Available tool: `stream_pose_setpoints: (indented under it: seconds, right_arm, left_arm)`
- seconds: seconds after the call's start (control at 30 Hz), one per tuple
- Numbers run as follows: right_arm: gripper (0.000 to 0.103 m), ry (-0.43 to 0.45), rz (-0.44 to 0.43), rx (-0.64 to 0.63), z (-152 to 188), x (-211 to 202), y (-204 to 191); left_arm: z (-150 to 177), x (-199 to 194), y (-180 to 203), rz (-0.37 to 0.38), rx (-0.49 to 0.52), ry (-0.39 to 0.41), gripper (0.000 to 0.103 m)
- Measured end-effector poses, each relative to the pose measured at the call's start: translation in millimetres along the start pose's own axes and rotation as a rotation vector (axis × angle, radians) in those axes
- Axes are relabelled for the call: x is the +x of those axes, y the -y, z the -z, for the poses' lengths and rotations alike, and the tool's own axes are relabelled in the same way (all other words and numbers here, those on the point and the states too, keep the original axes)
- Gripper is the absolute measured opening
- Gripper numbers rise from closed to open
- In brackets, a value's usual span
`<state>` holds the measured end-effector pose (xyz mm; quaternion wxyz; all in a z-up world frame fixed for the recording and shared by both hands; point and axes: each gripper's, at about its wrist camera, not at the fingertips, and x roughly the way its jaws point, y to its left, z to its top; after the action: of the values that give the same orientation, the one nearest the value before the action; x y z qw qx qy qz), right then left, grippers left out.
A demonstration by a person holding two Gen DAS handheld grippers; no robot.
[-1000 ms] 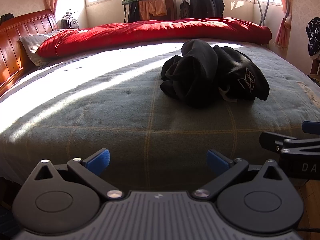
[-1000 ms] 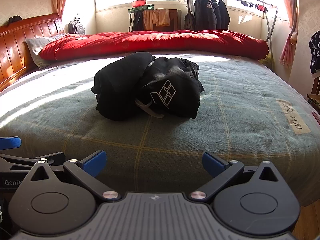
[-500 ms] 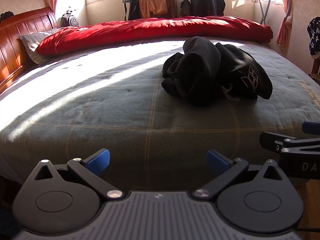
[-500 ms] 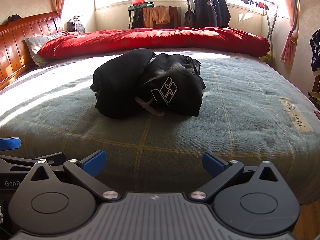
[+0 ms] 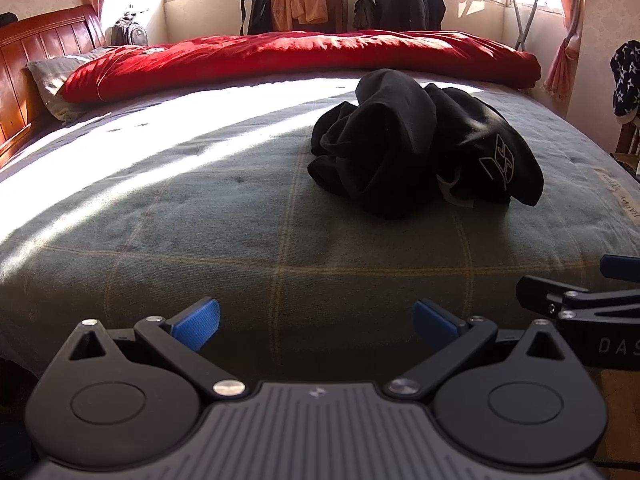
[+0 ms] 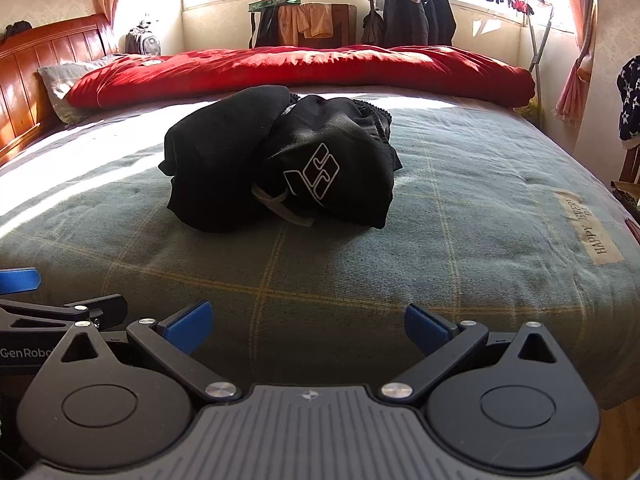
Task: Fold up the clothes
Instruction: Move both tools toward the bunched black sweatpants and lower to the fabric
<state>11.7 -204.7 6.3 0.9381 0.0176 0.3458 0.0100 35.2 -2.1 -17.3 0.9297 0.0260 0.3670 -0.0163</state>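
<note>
Though crumpled, clothes beyond tool.

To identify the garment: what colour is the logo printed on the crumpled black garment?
White outline logo on the crumpled black garment; clearest in the right wrist view.

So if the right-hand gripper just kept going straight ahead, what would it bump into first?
Most likely the crumpled black garment. The right gripper is open and empty above the near part of the green plaid blanket, with the heap ahead, slightly left. If it points downward, it would touch the blanket first; depth is unclear.
</note>
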Motion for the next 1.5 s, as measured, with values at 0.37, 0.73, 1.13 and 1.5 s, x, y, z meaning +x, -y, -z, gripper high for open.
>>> stream_pose_setpoints:
  seconds: [0.37, 0.73, 1.13, 1.5]
  right_arm:
    - [0.103, 0.007, -0.015, 0.077, -30, 30, 21]
    - [0.103, -0.031, -0.015, 0.07, -75, 62, 22]
    - [0.103, -0.113, -0.008, 0.044, -122, 99, 23]
    - [0.103, -0.145, 0.127, 0.166, -153, 128, 74]
  left_arm:
    - [-32, 36, 2, 0.038, 0.022, -0.008, 0.103]
    - [-72, 62, 8, 0.057, 0.067, -0.04, 0.103]
    - [-117, 86, 10, 0.09, 0.107, -0.117, 0.103]
    - [-170, 128, -17, 0.062, 0.137, -0.145, 0.103]
